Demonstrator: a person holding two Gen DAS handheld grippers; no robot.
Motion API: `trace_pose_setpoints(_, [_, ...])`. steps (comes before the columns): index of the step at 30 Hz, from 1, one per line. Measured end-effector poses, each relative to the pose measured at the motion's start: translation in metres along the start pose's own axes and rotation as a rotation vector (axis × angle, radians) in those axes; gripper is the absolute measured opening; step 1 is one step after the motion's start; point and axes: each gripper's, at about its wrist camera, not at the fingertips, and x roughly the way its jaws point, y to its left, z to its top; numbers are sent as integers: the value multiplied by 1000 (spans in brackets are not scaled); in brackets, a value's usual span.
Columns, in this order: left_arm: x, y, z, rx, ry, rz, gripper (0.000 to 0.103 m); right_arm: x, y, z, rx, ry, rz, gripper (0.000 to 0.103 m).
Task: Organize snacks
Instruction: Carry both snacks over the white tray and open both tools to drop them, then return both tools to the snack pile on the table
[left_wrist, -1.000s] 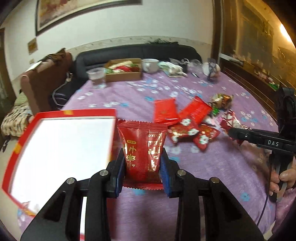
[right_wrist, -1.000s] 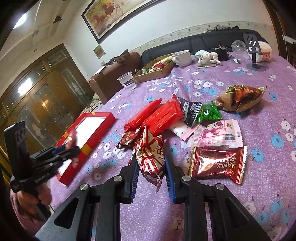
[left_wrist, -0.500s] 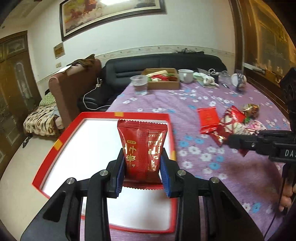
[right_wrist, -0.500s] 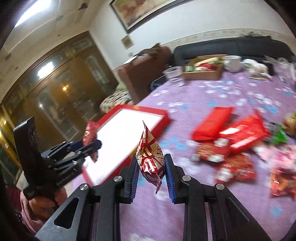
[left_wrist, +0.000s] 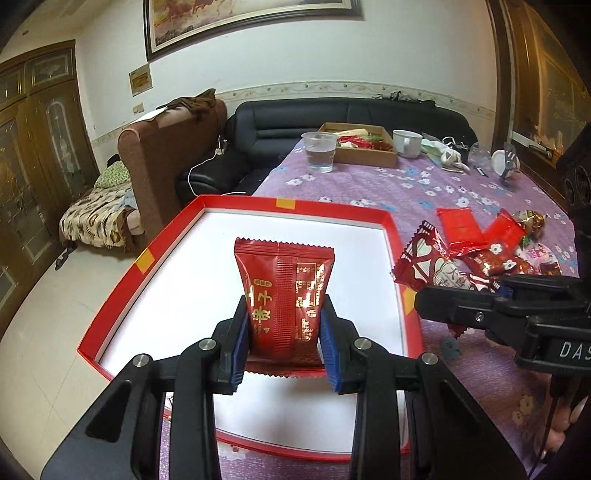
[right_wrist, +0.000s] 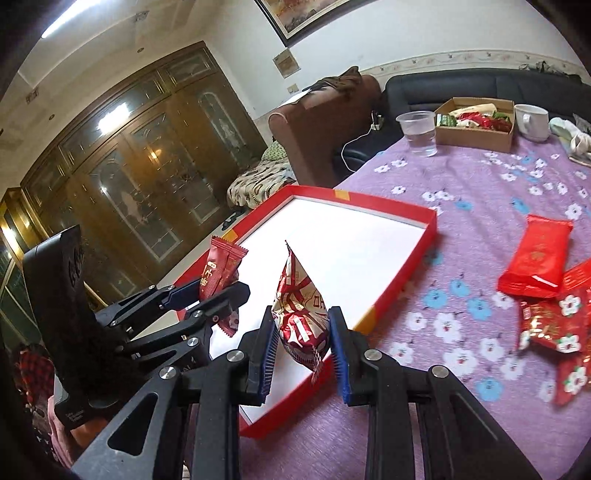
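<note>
**Both packets now over the red tray**

Since a second ago, both tongs have carried their loads from the snack pile across to the tray. Left gripper (left_wrist: 284, 343) pinches a dark red sachet (left_wrist: 285, 295) upright above the white floor of the red tray (left_wrist: 122, 295). Right gripper (right_wrist: 303, 350) clamps a red-and-white patterned packet (right_wrist: 301, 317) just over the tray's near rim. Released there, that packet could catch the rim and tip out onto the purple cloth (right_wrist: 461, 192). With the tongs close together, they might also knock.
</note>
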Motion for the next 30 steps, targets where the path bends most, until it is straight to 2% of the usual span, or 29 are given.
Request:
trace_pose_setpoints(13, [15,10,-7,-24,44,35,33,11,3,-5,2,16,23,30])
trace_pose_setpoints(14, [16,11,-7,-26,48,42,35,10,3,-5,4,13,22,30])
trace_pose_setpoints(16, [18,12,-8,-29,55,58,47,8,2,-4,13,10,27,30])
trace_pose_setpoints(17, [18,12,-8,-29,53,67,58,7,0,-4,17,7,27,30])
trace_pose_setpoints(18, [16,12,-8,-27,43,82,65,6,-1,-4,22,7,25,31])
trace_pose_setpoints(21, [11,12,-7,-20,21,114,75,4,-5,-4,44,5,25,37])
trace_pose_setpoints(26, [7,12,-6,-22,15,107,75,-6,-14,-3,75,-18,18,41])
trace_pose_setpoints(30, [5,3,-5,5,17,93,75,-29,-30,-2,116,-56,-9,44])
